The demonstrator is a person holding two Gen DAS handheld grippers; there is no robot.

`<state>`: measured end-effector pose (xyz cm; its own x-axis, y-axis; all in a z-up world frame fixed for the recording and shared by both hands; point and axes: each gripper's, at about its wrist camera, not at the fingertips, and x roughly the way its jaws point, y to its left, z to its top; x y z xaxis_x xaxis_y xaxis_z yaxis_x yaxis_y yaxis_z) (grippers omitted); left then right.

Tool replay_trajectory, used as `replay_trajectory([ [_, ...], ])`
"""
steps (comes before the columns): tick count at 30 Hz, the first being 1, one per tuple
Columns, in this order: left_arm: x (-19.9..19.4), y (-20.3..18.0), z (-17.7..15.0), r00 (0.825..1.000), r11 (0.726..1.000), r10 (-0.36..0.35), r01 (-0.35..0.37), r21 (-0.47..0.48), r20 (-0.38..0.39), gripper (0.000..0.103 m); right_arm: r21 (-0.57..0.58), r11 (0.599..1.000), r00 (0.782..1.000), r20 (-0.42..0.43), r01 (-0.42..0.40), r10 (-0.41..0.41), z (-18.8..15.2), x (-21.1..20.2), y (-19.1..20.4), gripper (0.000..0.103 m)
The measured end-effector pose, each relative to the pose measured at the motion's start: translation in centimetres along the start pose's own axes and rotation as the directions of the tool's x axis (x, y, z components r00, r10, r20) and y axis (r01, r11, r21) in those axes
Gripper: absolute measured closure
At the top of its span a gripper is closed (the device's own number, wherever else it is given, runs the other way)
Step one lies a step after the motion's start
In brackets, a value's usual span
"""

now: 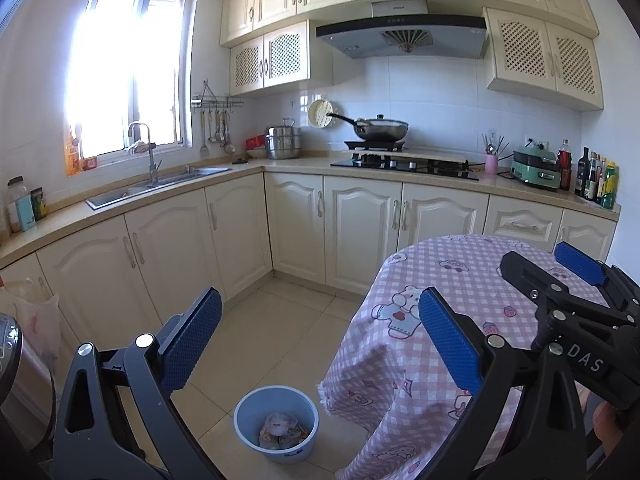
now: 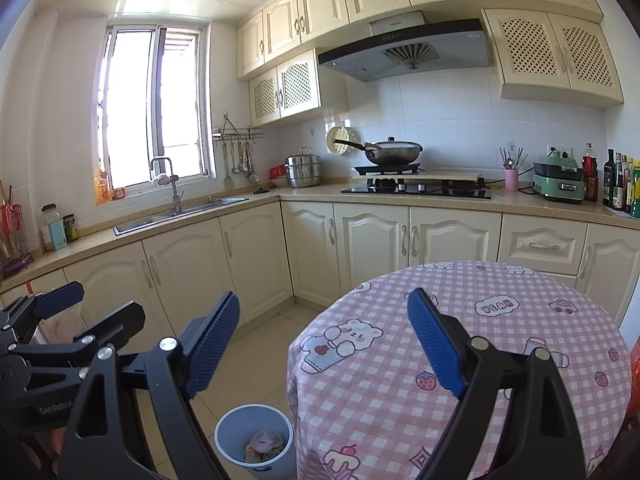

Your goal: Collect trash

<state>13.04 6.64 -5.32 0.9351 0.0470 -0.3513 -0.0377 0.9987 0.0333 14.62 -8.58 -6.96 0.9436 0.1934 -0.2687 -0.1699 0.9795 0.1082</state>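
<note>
Left wrist view: the left gripper (image 1: 320, 336) has its jaws wide apart, holding nothing. Below, a blue bin (image 1: 276, 424) stands on the floor beside the clothed table (image 1: 460, 276), with crumpled trash (image 1: 282, 432) inside.

Right wrist view: the right gripper (image 2: 324, 340) is likewise spread and empty; bin (image 2: 256, 440) holds the trash (image 2: 264, 446).

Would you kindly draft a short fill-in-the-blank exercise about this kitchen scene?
1. The blue bin stands on the ____ beside the table.
2. Crumpled wrappers lie inside the ____.
3. The left gripper and the right gripper both hold ____.
4. The tablecloth is checked pink and ____.

Missing words: floor; bin; nothing; white
</note>
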Motion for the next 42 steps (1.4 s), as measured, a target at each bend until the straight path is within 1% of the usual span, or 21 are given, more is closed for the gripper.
replay_trajectory([
  [2,1.0,0.2,-0.5,0.999,1.000,0.017,-0.017,-0.002,-0.031,0.008,-0.016,1.000,1.000,-0.022,0.014,-0.015,-0.4,0.9,-0.5,0.018],
  [6,3.5,1.1,-1.7,0.992,0.998,0.067,-0.069,-0.011,-0.106,0.008,-0.065,0.994,0.991,-0.091,0.092,-0.098,-1.3,3.4,-3.6,0.018],
  [9,5.9,2.6,-3.3,0.978,0.993,0.108,-0.115,-0.026,-0.179,0.008,-0.123,0.971,0.958,-0.174,0.207,-0.226,-1.6,6.0,-7.9,0.015],
  [11,7.4,3.8,-4.8,0.963,0.989,0.136,-0.145,-0.019,-0.231,0.008,-0.152,0.953,0.921,-0.257,0.261,-0.293,-2.1,8.1,-11.4,0.015],
  [12,8.0,4.3,-5.5,0.955,0.986,0.155,-0.163,-0.014,-0.255,0.008,-0.155,0.943,0.891,-0.312,0.296,-0.331,-2.4,9.4,-13.8,0.015],
  [13,8.8,5.0,-6.3,0.942,0.982,0.176,-0.186,-0.010,-0.286,0.008,-0.165,0.927,0.847,-0.377,0.337,-0.375,-3.0,10.8,-16.2,0.015],
  [14,9.4,5.7,-7.1,0.931,0.979,0.188,-0.202,-0.012,-0.313,0.008,-0.169,0.920,0.826,-0.405,0.354,-0.392,-3.5,11.7,-17.7,0.015],
  [16,11.0,7.4,-9.1,0.903,0.974,0.203,-0.227,-0.018,-0.378,0.008,-0.186,0.899,0.760,-0.484,0.395,-0.434,-4.9,14.2,-21.3,0.015],
  [17,11.7,8.2,-9.9,0.889,0.969,0.213,-0.244,-0.025,-0.406,0.008,-0.173,0.905,0.736,-0.532,0.390,-0.419,-5.9,15.6,-22.9,0.015],
  [19,12.6,9.3,-11.3,0.872,0.964,0.215,-0.261,-0.046,-0.441,0.008,-0.084,0.932,0.736,-0.590,0.353,-0.332,-7.1,17.1,-25.0,0.015],
  [21,13.4,10.3,-12.1,0.860,0.960,0.217,-0.273,-0.057,-0.462,0.008,0.032,0.946,0.762,-0.602,0.322,-0.239,-7.3,17.8,-26.5,0.013],
  [22,13.7,10.7,-12.6,0.857,0.959,0.221,-0.278,-0.056,-0.466,0.008,0.037,0.948,0.768,-0.597,0.317,-0.234,-7.3,18.2,-26.7,0.012],
  [24,14.3,11.5,-13.3,0.851,0.955,0.232,-0.292,-0.057,-0.471,0.008,0.017,0.949,0.759,-0.605,0.315,-0.241,-7.3,19.4,-26.9,0.004],
  [26,15.0,12.4,-14.2,0.850,0.953,0.222,-0.293,-0.078,-0.478,0.008,-0.004,0.949,0.751,-0.610,0.315,-0.252,-6.9,20.1,-26.4,0.004],
  [29,16.4,13.7,-15.5,0.843,0.948,0.217,-0.303,-0.101,-0.492,0.008,0.005,0.948,0.752,-0.611,0.317,-0.248,-7.0,20.1,-26.4,0.004],
  [31,17.6,15.1,-16.9,0.833,0.939,0.222,-0.323,-0.120,-0.508,0.008,0.005,0.948,0.752,-0.611,0.317,-0.248,-6.9,20.1,-26.6,0.004],
  [35,20.7,17.9,-20.5,0.799,0.915,0.214,-0.365,-0.171,-0.562,0.008,0.006,0.948,0.752,-0.610,0.317,-0.247,-6.9,20.0,-26.6,0.004],
  [38,23.3,19.5,-23.5,0.763,0.895,0.209,-0.402,-0.196,-0.612,0.008,0.006,0.948,0.752,-0.610,0.317,-0.248,-6.9,20.0,-26.6,0.004],
  [40,24.4,20.4,-25.0,0.727,0.879,0.217,-0.436,-0.193,-0.651,0.008,0.006,0.948,0.752,-0.611,0.317,-0.247,-6.9,20.1,-26.6,0.004],
  [41,25.0,21.2,-25.8,0.707,0.862,0.176,-0.447,-0.240,-0.685,0.008,0.006,0.948,0.752,-0.611,0.317,-0.247,-6.9,20.1,-26.6,0.004],
  [42,25.2,21.8,-25.8,0.718,0.850,0.144,-0.442,-0.286,-0.681,0.008,0.006,0.948,0.752,-0.611,0.317,-0.247,-6.9,20.1,-26.6,0.004],
])
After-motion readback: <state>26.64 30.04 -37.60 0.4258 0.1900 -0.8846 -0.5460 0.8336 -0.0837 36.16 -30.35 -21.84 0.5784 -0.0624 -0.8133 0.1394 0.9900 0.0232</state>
